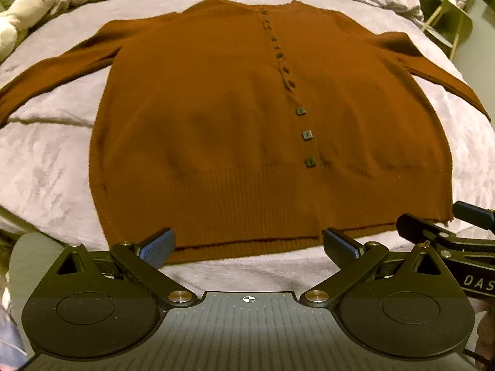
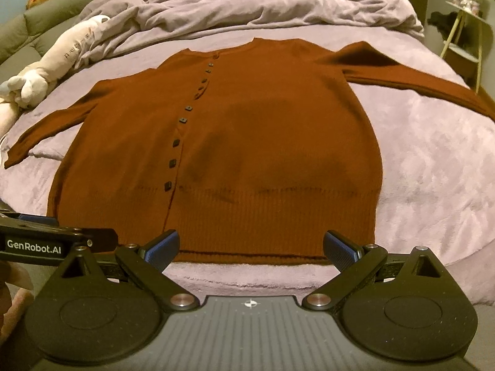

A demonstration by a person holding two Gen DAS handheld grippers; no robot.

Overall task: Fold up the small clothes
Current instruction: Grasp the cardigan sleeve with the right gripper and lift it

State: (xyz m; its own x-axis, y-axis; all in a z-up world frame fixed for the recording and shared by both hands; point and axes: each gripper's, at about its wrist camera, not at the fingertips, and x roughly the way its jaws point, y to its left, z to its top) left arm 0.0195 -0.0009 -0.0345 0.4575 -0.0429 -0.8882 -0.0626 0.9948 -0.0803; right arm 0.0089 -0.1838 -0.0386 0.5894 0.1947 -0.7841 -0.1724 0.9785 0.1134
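Observation:
A rust-brown buttoned cardigan [image 1: 235, 130] lies flat, front up, on a lilac bedspread [image 1: 46, 167], sleeves spread to both sides, ribbed hem nearest me. It also shows in the right wrist view [image 2: 247, 154]. My left gripper [image 1: 247, 247] is open and empty, just short of the hem near its middle. My right gripper [image 2: 251, 249] is open and empty, just short of the hem toward its right part. The right gripper shows at the right edge of the left wrist view [image 1: 448, 228]; the left gripper shows at the left edge of the right wrist view [image 2: 58, 238].
A rumpled lilac duvet [image 2: 263, 6] is heaped at the far end of the bed. A pale plush toy [image 2: 52, 65] lies at the far left beside a green sofa [image 2: 37, 31]. A small shelf stand [image 2: 464, 37] is at the far right.

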